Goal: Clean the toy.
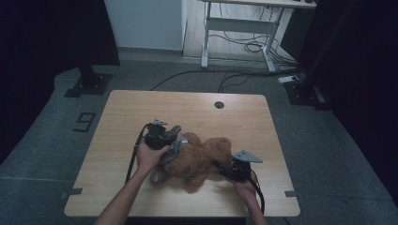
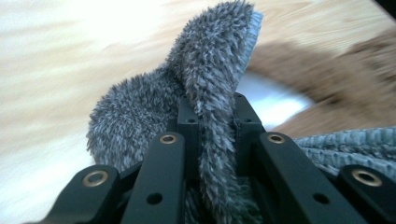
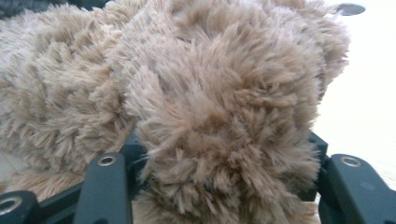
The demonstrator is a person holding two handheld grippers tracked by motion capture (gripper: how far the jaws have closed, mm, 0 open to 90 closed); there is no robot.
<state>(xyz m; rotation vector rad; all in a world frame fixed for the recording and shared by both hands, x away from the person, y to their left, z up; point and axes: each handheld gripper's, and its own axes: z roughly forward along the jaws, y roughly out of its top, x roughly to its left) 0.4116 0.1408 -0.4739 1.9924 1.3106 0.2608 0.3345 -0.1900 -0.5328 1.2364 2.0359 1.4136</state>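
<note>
Jaws of my left gripper (image 2: pixel 212 116) are pinching a fold of grey fluffy cloth (image 2: pixel 205 79), pressed nearly together with the pile standing up between them. In the left gripper view, the fold is rising upright out of the grip, and more of the same cloth, ribbed on its reverse, is trailing off at the lower right. Behind it, the brown fur and the pale wood are showing blurred.

My right gripper (image 3: pixel 224 154) is clamping a plump limb of the brown teddy bear (image 3: pixel 196 93); its jaws are standing partly apart with the fur bulging between and over them.

From the high view, the bear (image 1: pixel 202 157) is lying across the middle of the table (image 1: pixel 141 105), nearer the front edge than the far edge. My left gripper (image 1: pixel 174 140) is working at the bear's left end, where the cloth (image 1: pixel 172 151) is draping against the fur. My right gripper (image 1: pixel 224 168) is gripping the bear's right end, toward the front right corner. A round grommet (image 1: pixel 219 104) is sitting near the far edge.
</note>
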